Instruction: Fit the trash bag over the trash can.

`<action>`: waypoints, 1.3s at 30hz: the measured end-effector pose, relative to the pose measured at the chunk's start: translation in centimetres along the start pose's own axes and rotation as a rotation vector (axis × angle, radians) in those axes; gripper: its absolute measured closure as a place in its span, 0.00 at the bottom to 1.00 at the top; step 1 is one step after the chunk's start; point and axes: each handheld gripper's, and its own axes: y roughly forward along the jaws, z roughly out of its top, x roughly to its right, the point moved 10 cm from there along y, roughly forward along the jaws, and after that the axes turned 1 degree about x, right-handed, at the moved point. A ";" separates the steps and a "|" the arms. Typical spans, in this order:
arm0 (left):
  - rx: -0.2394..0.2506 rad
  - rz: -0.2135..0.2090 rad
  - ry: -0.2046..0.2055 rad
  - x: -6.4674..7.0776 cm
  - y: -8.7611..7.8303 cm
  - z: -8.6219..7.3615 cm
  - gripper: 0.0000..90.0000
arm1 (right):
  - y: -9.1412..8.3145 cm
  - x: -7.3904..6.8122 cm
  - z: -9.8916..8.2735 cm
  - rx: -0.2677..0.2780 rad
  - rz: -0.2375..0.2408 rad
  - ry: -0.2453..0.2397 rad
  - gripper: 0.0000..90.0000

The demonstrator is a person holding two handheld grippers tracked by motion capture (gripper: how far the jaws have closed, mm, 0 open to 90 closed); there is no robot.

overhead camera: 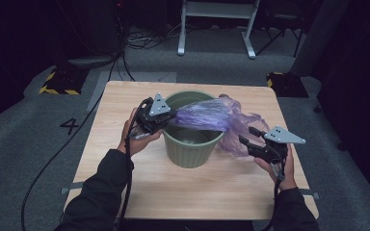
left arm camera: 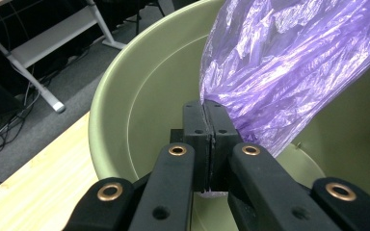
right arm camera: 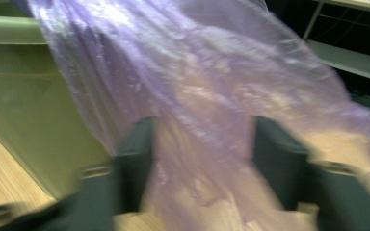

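A green plastic bin (overhead camera: 191,149) stands upright in the middle of the wooden table (overhead camera: 173,192). A thin purple plastic bag (overhead camera: 212,115) stretches across its mouth and hangs over its right rim. My left gripper (overhead camera: 171,115) is at the bin's left rim, shut on an edge of the bag (left arm camera: 279,62) over the bin's inside wall (left arm camera: 149,96). My right gripper (overhead camera: 248,137) is low at the bin's right side. Its jaws stand apart, with loose bag film (right arm camera: 197,72) hanging between them (right arm camera: 202,130) beside the bin's outer wall (right arm camera: 24,96). The right gripper view is blurred.
The table's right edge (overhead camera: 294,159) is close behind my right hand. On the grey floor beyond stand a white frame's legs (overhead camera: 217,29), cables (overhead camera: 139,38) and yellow-black striped blocks (overhead camera: 60,82). A cable trails off the table's left side.
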 end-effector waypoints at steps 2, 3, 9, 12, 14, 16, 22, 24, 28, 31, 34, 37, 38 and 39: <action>0.002 0.000 -0.006 -0.1 0.0 0.0 0.98 | 0.1 0.2 -0.2 0.020 0.024 0.013 0.78; 0.004 -0.003 -0.009 -0.1 -0.1 -0.1 0.98 | 0.1 0.2 -0.3 0.033 0.029 0.019 0.84; 0.008 0.003 -0.015 -0.2 -0.1 -0.1 0.94 | -0.4 0.4 0.4 0.103 0.043 0.035 1.00; -0.001 -0.001 -0.008 -0.2 0.0 -0.3 0.95 | -0.7 0.5 0.9 0.127 0.028 0.030 1.00; 0.004 -0.003 -0.009 -0.1 0.0 -0.3 0.95 | -1.0 0.7 1.3 0.144 0.012 0.036 1.00; 0.004 -0.004 -0.009 -0.2 0.0 -0.3 0.95 | -1.3 1.0 1.6 0.164 0.002 0.040 1.00; 0.003 0.008 -0.017 -0.4 0.0 -0.3 0.87 | -1.7 1.3 2.2 0.177 -0.019 0.028 1.00; 0.012 -0.007 -0.030 -0.4 -0.2 -0.3 0.72 | -1.9 1.4 2.4 0.183 -0.023 0.031 1.00; 0.002 -0.012 -0.038 -0.3 -0.3 -0.4 0.41 | -2.0 1.7 2.7 0.187 -0.032 0.033 1.00; 0.073 -0.029 -0.078 -0.4 -1.3 0.4 0.28 | -2.1 1.8 3.3 0.187 -0.041 0.019 1.00; 0.137 -0.075 -0.114 -0.4 -2.4 1.0 0.24 | -2.4 1.7 3.9 0.191 -0.051 0.006 1.00; 0.167 -0.116 -0.133 -0.2 -3.0 1.3 0.23 | -2.6 1.9 4.5 0.199 -0.066 -0.004 1.00; 0.163 -0.118 -0.129 -0.1 -3.0 1.3 0.23 | -2.7 2.0 4.8 0.201 -0.071 -0.007 1.00; 0.153 -0.105 -0.117 0.0 -2.9 1.3 0.24 | -2.7 2.1 4.9 0.202 -0.075 -0.007 1.00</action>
